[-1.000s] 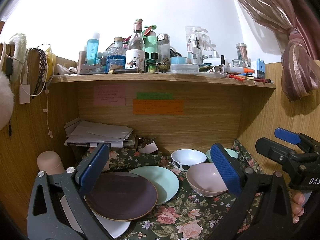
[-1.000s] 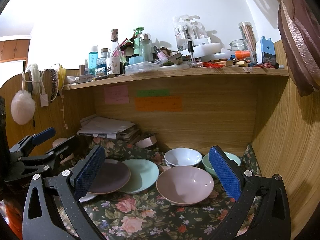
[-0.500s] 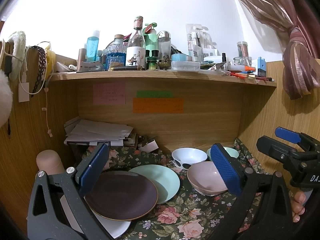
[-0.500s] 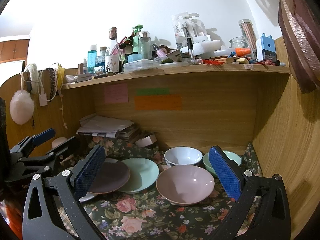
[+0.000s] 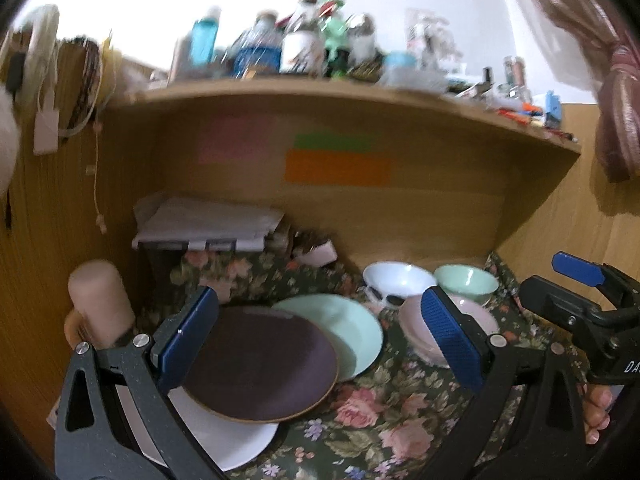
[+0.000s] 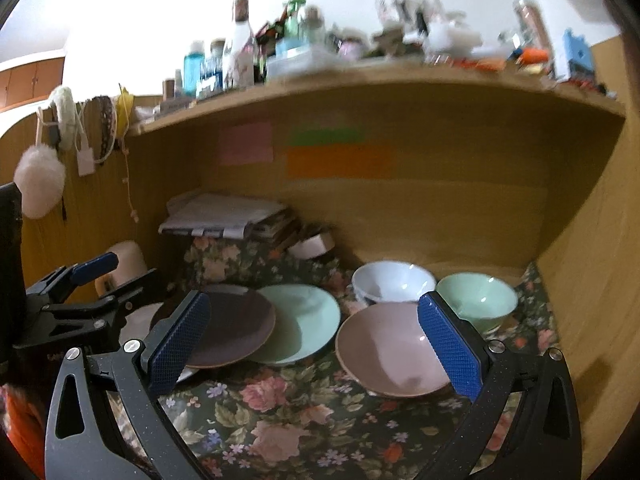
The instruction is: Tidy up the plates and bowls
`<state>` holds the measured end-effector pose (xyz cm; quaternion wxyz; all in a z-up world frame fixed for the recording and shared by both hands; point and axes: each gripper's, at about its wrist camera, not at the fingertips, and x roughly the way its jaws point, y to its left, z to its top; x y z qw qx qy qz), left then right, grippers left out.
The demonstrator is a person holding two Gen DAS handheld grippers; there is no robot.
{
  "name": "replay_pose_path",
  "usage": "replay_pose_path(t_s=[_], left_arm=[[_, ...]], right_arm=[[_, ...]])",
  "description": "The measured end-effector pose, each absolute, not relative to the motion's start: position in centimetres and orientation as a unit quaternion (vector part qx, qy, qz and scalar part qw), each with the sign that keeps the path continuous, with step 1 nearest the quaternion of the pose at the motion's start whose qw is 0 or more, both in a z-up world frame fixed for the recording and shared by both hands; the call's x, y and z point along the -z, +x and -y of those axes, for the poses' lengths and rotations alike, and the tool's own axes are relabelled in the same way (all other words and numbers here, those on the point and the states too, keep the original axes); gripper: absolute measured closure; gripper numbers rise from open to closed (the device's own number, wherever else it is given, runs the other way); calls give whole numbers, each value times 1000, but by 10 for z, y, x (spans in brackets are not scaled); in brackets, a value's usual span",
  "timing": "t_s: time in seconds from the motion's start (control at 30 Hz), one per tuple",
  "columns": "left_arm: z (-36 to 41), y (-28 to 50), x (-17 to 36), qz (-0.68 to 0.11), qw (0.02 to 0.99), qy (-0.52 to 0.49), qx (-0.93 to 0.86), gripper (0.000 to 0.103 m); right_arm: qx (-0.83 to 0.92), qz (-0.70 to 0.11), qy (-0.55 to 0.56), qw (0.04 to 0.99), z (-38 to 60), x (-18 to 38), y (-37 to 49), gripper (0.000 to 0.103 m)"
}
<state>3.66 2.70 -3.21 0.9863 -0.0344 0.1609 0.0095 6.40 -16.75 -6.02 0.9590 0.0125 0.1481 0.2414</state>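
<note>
Blue-padded, both two-finger tools are spread wide and hold nothing: the left gripper over the plates, the right gripper over the bowls. On the floral cloth lie three overlapping plates: white plate, dark brown plate, mint plate. Beyond are three bowls: pink bowl, white bowl, mint bowl.

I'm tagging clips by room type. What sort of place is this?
Likely a bedroom desk nook, not a kitchen: toiletry bottles crowd the shelf, sticky notes mark the wooden back panel, a curtain hangs at right.
</note>
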Motion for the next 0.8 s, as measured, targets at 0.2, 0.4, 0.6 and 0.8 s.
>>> replay_pose_path(t_s=[0.2, 0.4, 0.6, 0.8], left_arm=[[-59, 53, 58, -201, 977, -46, -47, 0], [-96, 74, 89, -263, 960, -59, -76, 0], [-128, 86, 112, -298, 947, -65, -102, 0], [-153, 104, 132, -343, 929, -77, -113, 19]], right_arm=[[-245, -185, 11, 952, 146, 78, 90, 0], [-274, -228, -15, 934, 116, 92, 111, 0], [-291, -274, -28, 916, 85, 105, 138, 0], [-298, -321, -60, 897, 56, 121, 166, 16]])
